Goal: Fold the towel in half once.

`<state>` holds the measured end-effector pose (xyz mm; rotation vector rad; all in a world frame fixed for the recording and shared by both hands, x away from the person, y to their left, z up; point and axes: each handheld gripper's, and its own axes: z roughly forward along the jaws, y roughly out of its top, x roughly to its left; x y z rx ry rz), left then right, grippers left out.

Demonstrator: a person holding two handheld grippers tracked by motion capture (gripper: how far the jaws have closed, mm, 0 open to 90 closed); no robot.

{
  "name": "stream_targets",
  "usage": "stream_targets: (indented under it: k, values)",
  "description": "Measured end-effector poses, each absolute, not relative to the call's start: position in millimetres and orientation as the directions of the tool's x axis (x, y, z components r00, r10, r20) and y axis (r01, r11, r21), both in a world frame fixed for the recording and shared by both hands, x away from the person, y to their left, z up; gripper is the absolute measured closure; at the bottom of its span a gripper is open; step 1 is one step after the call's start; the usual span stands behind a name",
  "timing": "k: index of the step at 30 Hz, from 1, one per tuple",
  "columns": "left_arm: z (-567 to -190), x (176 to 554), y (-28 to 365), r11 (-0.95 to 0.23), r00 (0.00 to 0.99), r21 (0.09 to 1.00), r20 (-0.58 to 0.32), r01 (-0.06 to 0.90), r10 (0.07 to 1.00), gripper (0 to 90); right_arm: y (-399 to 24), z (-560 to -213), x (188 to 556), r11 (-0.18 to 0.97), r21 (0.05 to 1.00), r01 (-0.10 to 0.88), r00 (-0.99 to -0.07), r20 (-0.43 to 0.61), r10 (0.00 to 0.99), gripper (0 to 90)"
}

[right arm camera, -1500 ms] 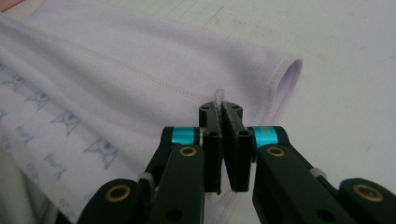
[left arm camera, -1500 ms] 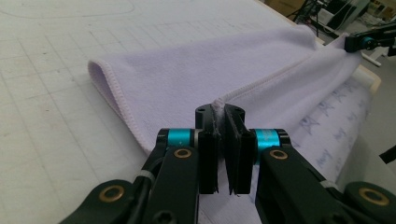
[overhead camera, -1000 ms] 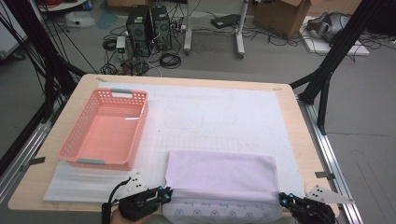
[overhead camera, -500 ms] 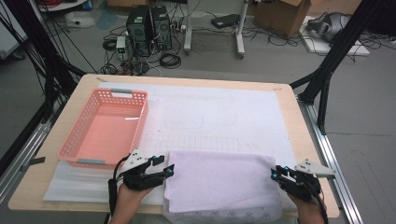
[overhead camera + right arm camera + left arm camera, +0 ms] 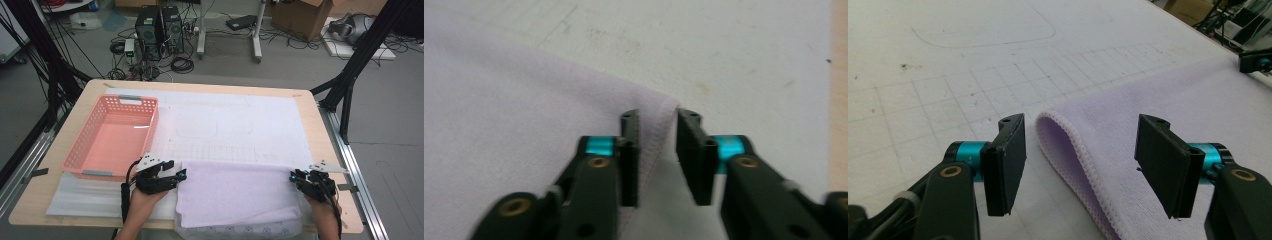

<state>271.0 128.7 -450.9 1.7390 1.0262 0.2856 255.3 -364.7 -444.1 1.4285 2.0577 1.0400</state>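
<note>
A lavender towel (image 5: 235,192) lies folded on the white mat (image 5: 240,120) near the table's front. My left gripper (image 5: 180,175) sits at its far left corner; its jaws have just been opening. In the left gripper view the left gripper (image 5: 1080,150) stands open, with the towel's doubled hem (image 5: 1068,145) lying loose between the pads. My right gripper (image 5: 295,176) is at the far right corner. Its jaws have also just been opening, and the right gripper (image 5: 658,145) now has a narrow gap with the towel corner (image 5: 654,120) in it, not pinched.
A pink plastic basket (image 5: 152,130) stands on the left of the table, just beyond my left hand. A white patterned cloth edge (image 5: 240,231) shows under the towel at the table's front edge (image 5: 75,222). Cables and computers lie on the floor behind.
Both hands moved away from the person, carrying the towel's near edge over to its far edge. The left jaws spread wide and let the towel go; the right jaws parted a little.
</note>
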Motion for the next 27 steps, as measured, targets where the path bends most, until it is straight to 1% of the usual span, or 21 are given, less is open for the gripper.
stream_targets:
  k: [1,3,6,7,9,12,14,16,17,19,21,23,25,27]
  values:
    - [-450.9,271.3,128.4,-0.086,0.600,0.860,-0.276,0.502,0.751,38.0,-368.4,-442.7,251.6,0.162,0.790,0.591,-0.381,0.096,0.920,68.0]
    - [-451.3,272.6,127.2,-0.090,0.589,0.852,-0.277,0.516,0.759,38.6,-373.7,-438.9,246.8,0.137,0.798,0.586,-0.368,0.112,0.923,61.8]
    - [-451.8,274.7,125.0,-0.111,0.576,0.832,-0.274,0.544,0.771,38.6,-377.5,-437.7,243.2,0.127,0.787,0.604,-0.370,0.136,0.919,51.9]
    - [-451.9,275.3,123.8,-0.122,0.573,0.826,-0.268,0.551,0.774,38.5,-376.8,-438.5,242.3,0.132,0.782,0.609,-0.377,0.138,0.916,50.4]
    - [-452.7,276.8,120.5,-0.150,0.579,0.811,-0.262,0.566,0.772,39.0,-371.6,-440.3,242.5,0.157,0.771,0.617,-0.395,0.131,0.909,47.7]
    - [-453.1,276.8,113.8,-0.205,0.600,0.794,-0.234,0.572,0.765,40.0,-360.5,-444.9,245.7,0.206,0.751,0.627,-0.430,0.113,0.896,47.4]
    - [-452.6,274.6,108.0,-0.257,0.615,0.793,-0.179,0.552,0.768,40.5,-352.4,-447.1,247.4,0.236,0.736,0.634,-0.444,0.097,0.891,45.7]
    - [-452.3,272.6,103.3,-0.292,0.616,0.792,-0.130,0.536,0.777,40.7,-348.1,-446.5,247.4,0.268,0.733,0.626,-0.446,0.055,0.893,45.9]
    - [-452.3,271.7,101.5,-0.304,0.615,0.793,-0.111,0.529,0.781,41.4,-347.4,-446.1,246.8,0.269,0.728,0.631,-0.444,0.054,0.895,46.2]
    - [-452.2,269.7,98.3,-0.325,0.609,0.792,-0.074,0.517,0.790,44.6,-347.2,-446.4,246.1,0.271,0.728,0.629,-0.443,0.049,0.895,48.6]
    - [-452.0,268.8,97.4,-0.333,0.613,0.792,-0.065,0.511,0.788,47.9,-347.2,-445.4,246.2,0.275,0.722,0.635,-0.443,0.049,0.895,56.3]
    - [-452.1,268.2,97.2,-0.326,0.618,0.796,-0.075,0.510,0.783,56.5,-346.7,-444.2,245.9,0.276,0.717,0.640,-0.455,0.064,0.888,67.1]
    - [-452.3,268.0,97.1,-0.316,0.623,0.797,-0.095,0.515,0.776,64.2,-344.9,-444.3,244.8,0.281,0.718,0.636,-0.480,0.083,0.873,81.4]
    - [-452.9,268.8,98.3,-0.300,0.633,0.795,-0.133,0.528,0.763,75.7,-343.2,-444.9,243.9,0.284,0.722,0.631,-0.487,0.083,0.870,82.9]
